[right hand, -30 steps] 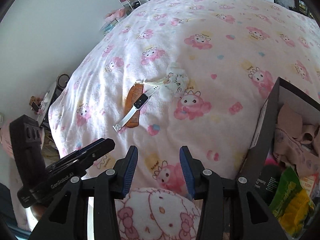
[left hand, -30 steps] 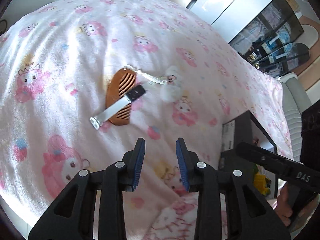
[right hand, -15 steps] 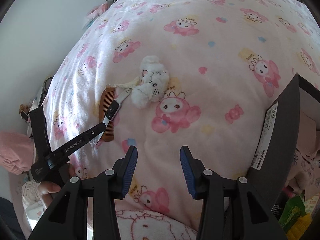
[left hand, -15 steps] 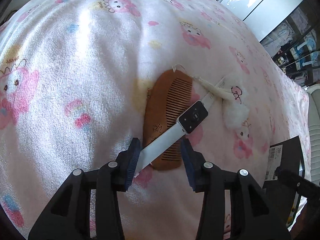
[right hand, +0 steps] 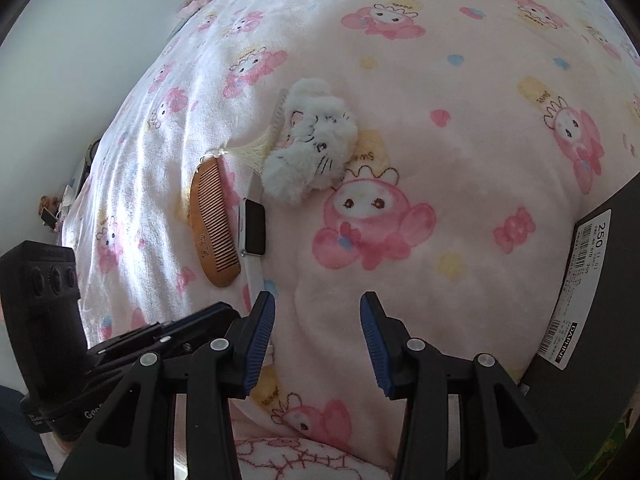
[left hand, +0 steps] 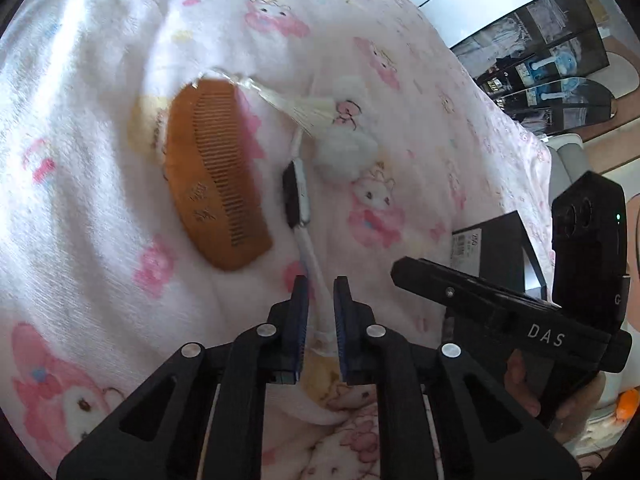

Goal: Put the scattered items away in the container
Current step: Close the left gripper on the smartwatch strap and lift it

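A pale pink blanket [right hand: 460,184], printed with pink cartoon rabbits, covers the whole surface. Every place below is given relative to the wooden comb lying on it.

A black box [right hand: 596,304], the container, stands well to the right of the comb, at the right edge of the right wrist view, with a white barcode label on its side.

The right gripper [right hand: 318,312] hovers over bare blanket below and to the right of the comb, tilted steeply down. Its blue-padded jaws are spread apart with nothing between them. In the left wrist view a hand [left hand: 560,396] grips its black handle.

The left gripper [left hand: 321,292] sits just below the comb's lower end, also angled down toward the blanket. Its jaws are closing, narrowed to a slim gap with the watch's white strap running between them; whether the pads already press the strap cannot be told.

The wooden comb [left hand: 218,176] is brown and curved. Its long axis runs up and down the left wrist view, leaning from upper left to lower right, teeth facing right. A cream tassel [left hand: 304,106] trails from its top end.

A fluffy white plush toy [right hand: 312,148] lies up and to the right of the comb, beside the tassel.

The smartwatch [left hand: 296,196] lies just right of the comb, nearly parallel to it, black face tipped on edge, lower strap pointing down into the left gripper.
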Motion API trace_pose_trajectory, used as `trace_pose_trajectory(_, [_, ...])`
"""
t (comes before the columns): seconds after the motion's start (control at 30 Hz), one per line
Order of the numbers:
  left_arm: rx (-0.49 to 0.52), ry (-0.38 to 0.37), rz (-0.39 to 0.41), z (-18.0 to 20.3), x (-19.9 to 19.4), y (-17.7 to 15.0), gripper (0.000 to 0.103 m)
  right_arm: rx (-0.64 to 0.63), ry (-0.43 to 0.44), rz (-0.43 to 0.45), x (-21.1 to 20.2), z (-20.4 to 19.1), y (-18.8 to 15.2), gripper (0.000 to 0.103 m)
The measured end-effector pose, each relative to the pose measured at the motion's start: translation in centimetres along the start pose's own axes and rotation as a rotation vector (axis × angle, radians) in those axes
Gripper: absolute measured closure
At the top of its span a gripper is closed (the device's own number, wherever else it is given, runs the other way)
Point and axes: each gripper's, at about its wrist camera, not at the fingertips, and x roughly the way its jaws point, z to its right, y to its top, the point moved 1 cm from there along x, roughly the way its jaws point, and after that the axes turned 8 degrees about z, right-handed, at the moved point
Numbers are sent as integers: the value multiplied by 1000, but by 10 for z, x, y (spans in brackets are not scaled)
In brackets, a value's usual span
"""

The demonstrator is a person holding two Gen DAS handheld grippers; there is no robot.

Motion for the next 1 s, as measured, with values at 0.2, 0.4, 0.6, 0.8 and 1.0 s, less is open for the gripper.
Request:
trace_pose_trajectory(0.2, [-102,-124,-64,-22,24,23,61,8,12,-52,21,0,0,63])
trace_pose_trajectory(0.4, [-133,-99,-77,-17,37,13,95,-112,-41,-34,13,-22,-7,57])
trace_pose_trajectory(0.6, [-215,-340,-137,6,47,15,98,-9,-20,-25,8,-2,-14,57])
trace_pose_trajectory(0.8, [-261,-328,-151,1,53,17,95,58,56,-56,12,8,-13,57])
trace_pose_trajectory(1.0, [-241,-209,-160,-5,63,16,94,60,65,-114,49,4,-13,56])
